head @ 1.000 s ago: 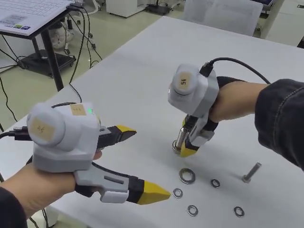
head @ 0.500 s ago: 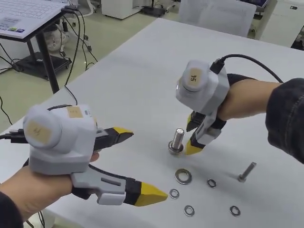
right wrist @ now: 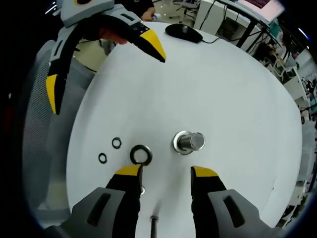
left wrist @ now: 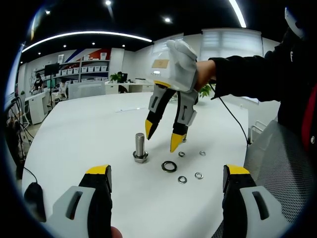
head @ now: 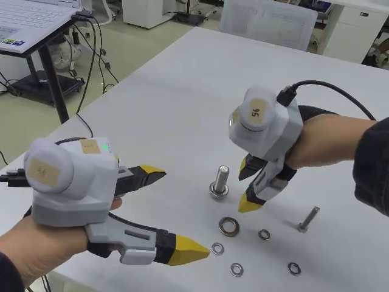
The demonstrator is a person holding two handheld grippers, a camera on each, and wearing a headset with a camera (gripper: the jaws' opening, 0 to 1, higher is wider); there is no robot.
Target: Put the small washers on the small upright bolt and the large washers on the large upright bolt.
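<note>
The large bolt (head: 219, 181) (left wrist: 140, 148) (right wrist: 189, 142) stands upright on the white table (head: 170, 103). Just to its right my right gripper (head: 246, 185) (right wrist: 167, 171) (left wrist: 162, 138) hovers open and holds nothing. A large washer (head: 229, 226) (left wrist: 169, 166) (right wrist: 140, 154) lies flat in front of the bolt. Several small washers (head: 217, 248) (left wrist: 182, 179) (right wrist: 116, 143) are scattered around it. The small bolt (head: 308, 219) stands further right. My left gripper (head: 173, 210) (left wrist: 168, 171) (right wrist: 101, 69) is open and empty at the near left.
A laptop (head: 24, 18) sits on a stand beyond the table's left edge, with cables (head: 97, 55) hanging beside it. A chair back (head: 267, 21) stands at the table's far side. A computer mouse (right wrist: 183, 32) lies on the table.
My right gripper has lifted up and to the right, away from the base of the large bolt, and its jaws have spread. The left gripper has stayed roughly in place.
</note>
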